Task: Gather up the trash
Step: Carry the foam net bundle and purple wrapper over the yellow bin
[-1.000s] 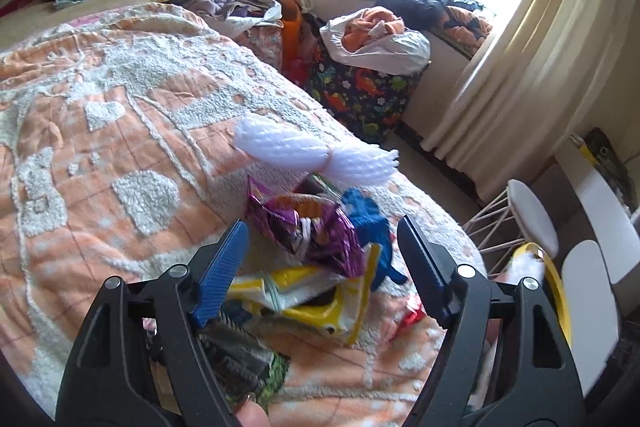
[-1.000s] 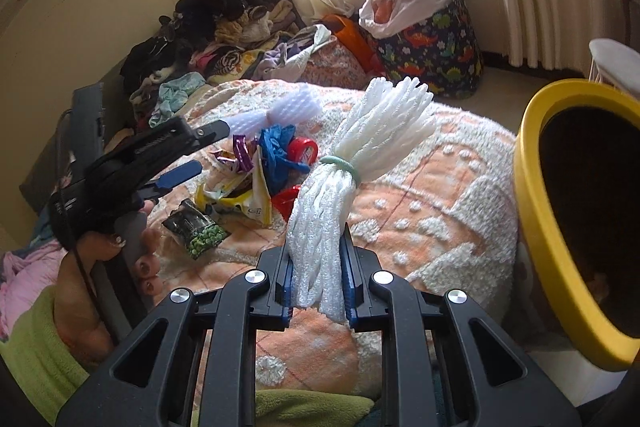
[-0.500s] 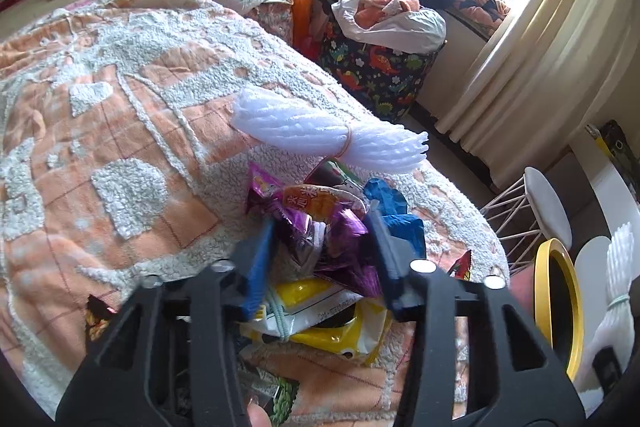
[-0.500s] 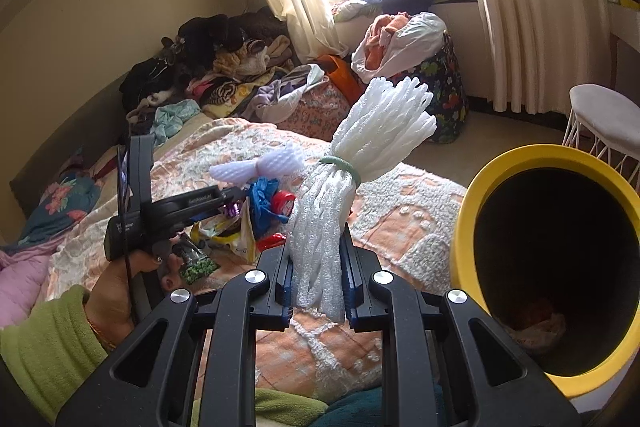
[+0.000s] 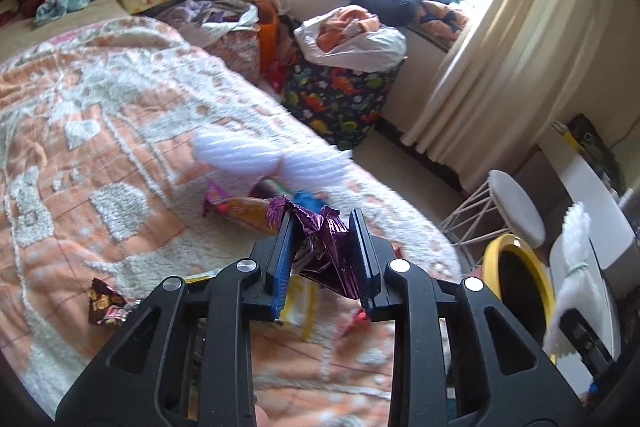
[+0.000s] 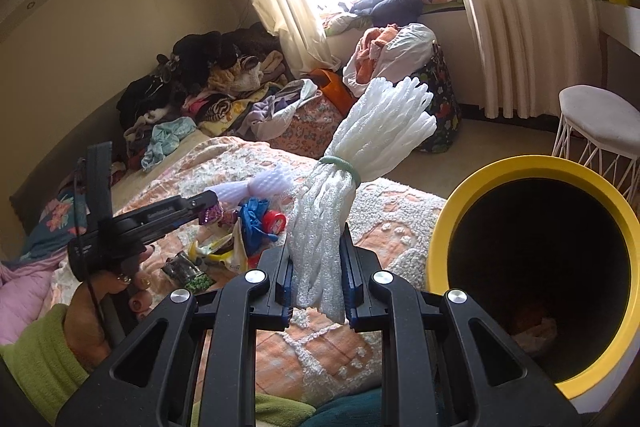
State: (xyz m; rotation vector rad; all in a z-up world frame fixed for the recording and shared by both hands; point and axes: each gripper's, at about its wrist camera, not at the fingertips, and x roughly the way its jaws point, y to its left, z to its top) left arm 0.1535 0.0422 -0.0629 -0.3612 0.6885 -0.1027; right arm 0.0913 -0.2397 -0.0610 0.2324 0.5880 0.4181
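Purple wrapper (image 5: 326, 251) newly lifted, bedspread (image 5: 120, 147) litter beneath motion-blurred.

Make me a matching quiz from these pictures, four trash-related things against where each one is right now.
Things:
1. crumpled purple foil wrapper
2. tied white foam-net bundle
3. round yellow-rimmed bin
4. loose white foam net

Places:
A. lying on the orange bedspread
B. clamped in the right hand-held gripper
C. standing beside the bed
D. clamped in the left hand-held gripper

Pairs: 1-D, 2-B, 3-C, 4-A
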